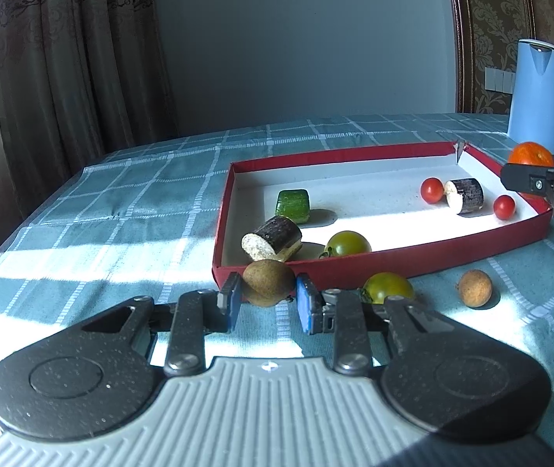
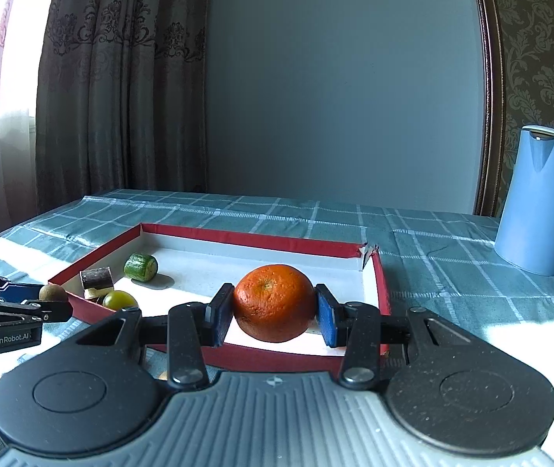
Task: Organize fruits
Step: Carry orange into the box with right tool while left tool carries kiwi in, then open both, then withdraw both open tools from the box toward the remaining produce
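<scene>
L gripper (image 1: 267,303) pinches brown fruit (image 1: 269,283) just outside red tray (image 1: 413,262) near wall; R gripper (image 2: 273,313) clamps orange (image 2: 274,302) over tray's near-right part. Green tomato (image 1: 388,287) & small brown fruit (image 1: 474,288) on tablecloth (image 1: 121,210) beside tray. Blue jug (image 2: 535,200) far right.

Both grippers match — black speckled plastic fingers (image 1: 230,292) tipped with blue rubber pads (image 2: 325,315), silver pivot screws behind them, round black discs either side, a ribbed grey housing (image 2: 273,420) at the back.
</scene>
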Motion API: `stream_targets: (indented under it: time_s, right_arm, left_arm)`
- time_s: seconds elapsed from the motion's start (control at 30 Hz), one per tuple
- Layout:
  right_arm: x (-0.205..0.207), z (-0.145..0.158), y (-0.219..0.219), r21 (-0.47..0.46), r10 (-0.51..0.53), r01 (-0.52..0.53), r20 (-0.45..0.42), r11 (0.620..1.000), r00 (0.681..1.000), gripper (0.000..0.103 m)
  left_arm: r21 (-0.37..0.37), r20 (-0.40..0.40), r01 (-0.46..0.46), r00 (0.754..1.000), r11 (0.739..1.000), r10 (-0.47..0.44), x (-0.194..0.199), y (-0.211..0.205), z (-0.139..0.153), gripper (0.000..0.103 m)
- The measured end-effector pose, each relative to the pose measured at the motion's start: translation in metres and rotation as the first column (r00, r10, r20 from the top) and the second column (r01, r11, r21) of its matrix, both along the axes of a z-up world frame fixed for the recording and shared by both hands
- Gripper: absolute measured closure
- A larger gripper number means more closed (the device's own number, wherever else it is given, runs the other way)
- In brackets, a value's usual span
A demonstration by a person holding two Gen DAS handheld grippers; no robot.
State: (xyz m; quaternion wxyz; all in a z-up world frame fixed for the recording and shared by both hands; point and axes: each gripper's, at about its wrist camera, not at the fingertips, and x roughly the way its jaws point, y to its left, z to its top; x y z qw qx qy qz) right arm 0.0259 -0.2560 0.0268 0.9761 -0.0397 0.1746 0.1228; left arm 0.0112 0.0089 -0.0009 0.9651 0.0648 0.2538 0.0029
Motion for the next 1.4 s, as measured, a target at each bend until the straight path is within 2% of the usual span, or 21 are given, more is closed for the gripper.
stream_targets:
  time_s: [0.13,0.3,0.4,0.77,0.87,0.9,0.97,1.0,1.07,1.2,1.3,1.4]
  right_arm:
    - [0.017,0.000,0.004,-0.025,-0.011,0.011,-0.014,1.000,1.000,0.060]
    - [0.047,-0.011,0.008,-0.032,-0.002,-0.002,-0.121,0.999,0.993,0.060]
    - [0.059,-0.018,0.008,-0.023,-0.007,0.003,-0.170,1.000,0.985,0.060]
    - [0.075,-0.025,0.011,-0.036,-0.018,0.010,-0.206,0.999,0.978,0.060]
    - [0.079,-0.026,0.011,-0.025,-0.023,0.018,-0.224,1.000,0.974,0.059]
    - [0.080,-0.026,0.011,-0.019,-0.019,0.015,-0.230,1.000,0.973,0.059]
    - [0.080,-0.025,0.010,-0.016,-0.020,0.017,-0.229,1.000,0.973,0.058]
    - [0.079,-0.024,0.009,-0.019,-0.021,0.018,-0.222,1.000,0.975,0.056]
    - [0.077,-0.022,0.008,-0.016,-0.020,0.017,-0.203,1.000,0.979,0.041]
    - [0.067,-0.016,-0.002,0.009,-0.044,0.046,-0.157,0.999,0.987,0.040]
    - [0.063,-0.015,-0.015,0.063,-0.063,0.075,-0.172,0.995,0.983,0.040]
    - [0.061,-0.015,-0.029,0.137,-0.071,0.101,-0.207,0.985,0.976,0.040]
  left_arm:
    - [0.030,0.022,-0.018,1.000,0.999,0.017,0.008,-0.008,0.005,0.075]
    - [-0.003,0.001,-0.026,1.000,1.000,0.026,0.036,-0.016,0.014,0.075]
    - [0.030,-0.008,-0.042,0.999,0.999,0.043,0.054,-0.024,0.012,0.075]
    - [0.114,-0.009,-0.052,0.999,0.992,0.053,0.084,-0.045,0.004,0.073]
    - [0.102,-0.012,-0.052,0.998,0.993,0.054,0.087,-0.045,0.004,0.057]
    - [0.101,-0.010,-0.055,0.998,0.993,0.057,0.086,-0.045,0.003,0.048]
    - [0.100,-0.006,-0.052,0.999,0.994,0.053,0.084,-0.043,0.003,0.045]
    - [0.097,-0.004,-0.054,0.999,0.994,0.054,0.083,-0.042,0.003,0.044]
    - [0.086,0.015,-0.062,0.998,0.994,0.060,0.077,-0.038,0.005,0.032]
    - [0.038,0.076,-0.094,0.993,0.995,0.091,0.052,-0.022,0.012,0.015]
    - [-0.032,0.076,-0.080,0.994,0.996,0.083,0.032,-0.008,0.014,0.016]
    - [-0.049,0.064,-0.034,0.997,0.998,0.037,0.013,-0.007,0.010,0.019]
